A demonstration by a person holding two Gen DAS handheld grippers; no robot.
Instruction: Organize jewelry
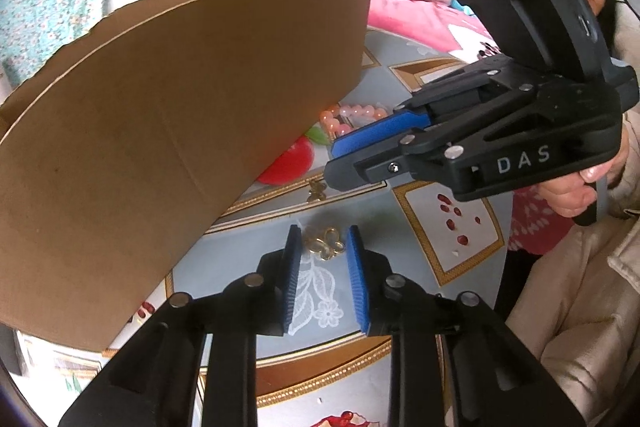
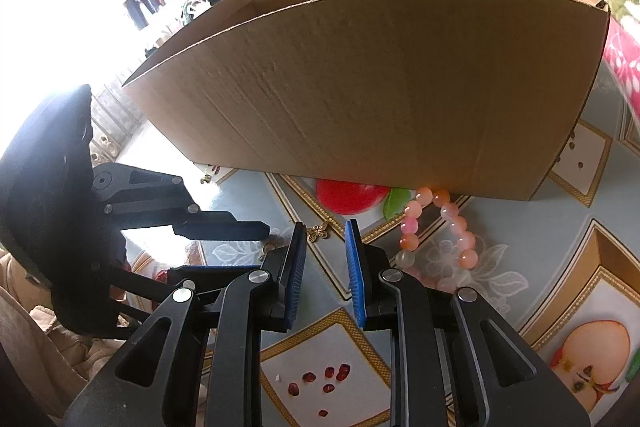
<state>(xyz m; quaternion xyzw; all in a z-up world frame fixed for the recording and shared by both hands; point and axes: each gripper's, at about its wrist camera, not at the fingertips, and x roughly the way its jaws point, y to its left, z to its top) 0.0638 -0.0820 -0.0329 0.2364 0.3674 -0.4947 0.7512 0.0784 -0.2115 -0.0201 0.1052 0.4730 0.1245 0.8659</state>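
The left gripper (image 1: 324,241) has its fingers narrowed around the gold flower brooch (image 1: 323,242) on the bench (image 1: 420,279), just before the cardboard box (image 1: 180,131), likely its destination. The right gripper (image 2: 325,233) hovers narrow and empty, bead bracelet (image 2: 440,231) beside it.

A: Report the item count on the bench (image 2: 520,267).

B: Cardboard box (image 2: 380,87): one, at the far side. Bead bracelet (image 2: 448,227): one, pink and orange, near the box's right end. Gold butterfly-shaped pieces: two, a larger one (image 1: 325,243) and a smaller one (image 2: 318,231).

A: Tools?

B: Two: the left tool (image 1: 325,247) and the right tool (image 2: 325,247), each with two blue-padded fingers.

A: Persons?

B: One.
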